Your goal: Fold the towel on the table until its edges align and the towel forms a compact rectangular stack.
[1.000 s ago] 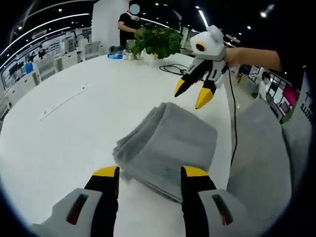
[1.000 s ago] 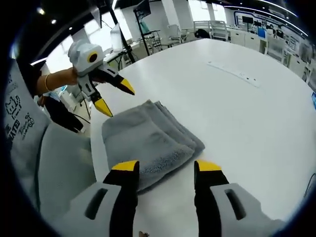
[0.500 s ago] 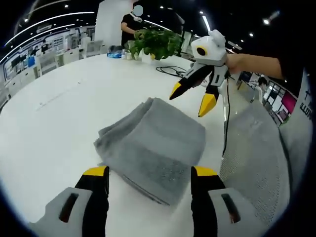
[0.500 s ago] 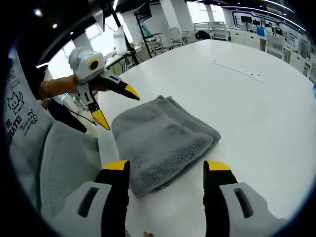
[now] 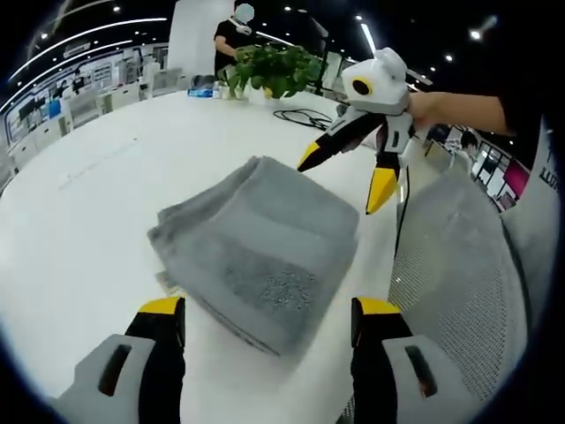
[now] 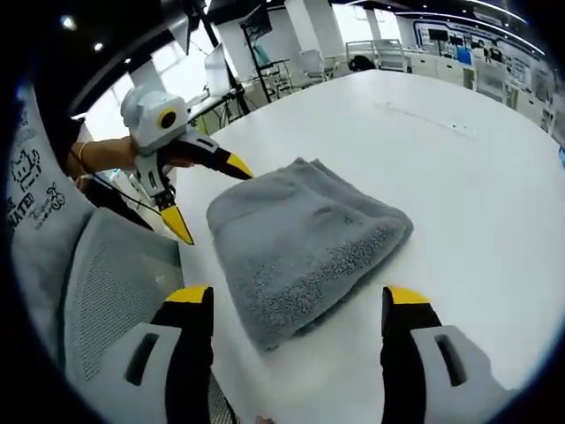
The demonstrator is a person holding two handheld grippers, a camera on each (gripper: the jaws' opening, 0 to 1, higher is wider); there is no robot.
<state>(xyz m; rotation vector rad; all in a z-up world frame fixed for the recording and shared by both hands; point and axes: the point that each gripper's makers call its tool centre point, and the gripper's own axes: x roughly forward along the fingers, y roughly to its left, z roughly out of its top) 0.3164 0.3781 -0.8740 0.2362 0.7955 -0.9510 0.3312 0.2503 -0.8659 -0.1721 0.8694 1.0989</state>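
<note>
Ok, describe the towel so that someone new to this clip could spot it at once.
Start from the big white table. Near its edge, between the open left gripper and open right gripper, lies the grey towel, folded into a thick layered rectangle. It is the one soft grey thing there; the leafy green plant stands at the far side.

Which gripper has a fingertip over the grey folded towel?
The right gripper: in the left gripper view one of its yellow-tipped fingers reaches over the grey folded towel; the left gripper is spread at the near edge.
</note>
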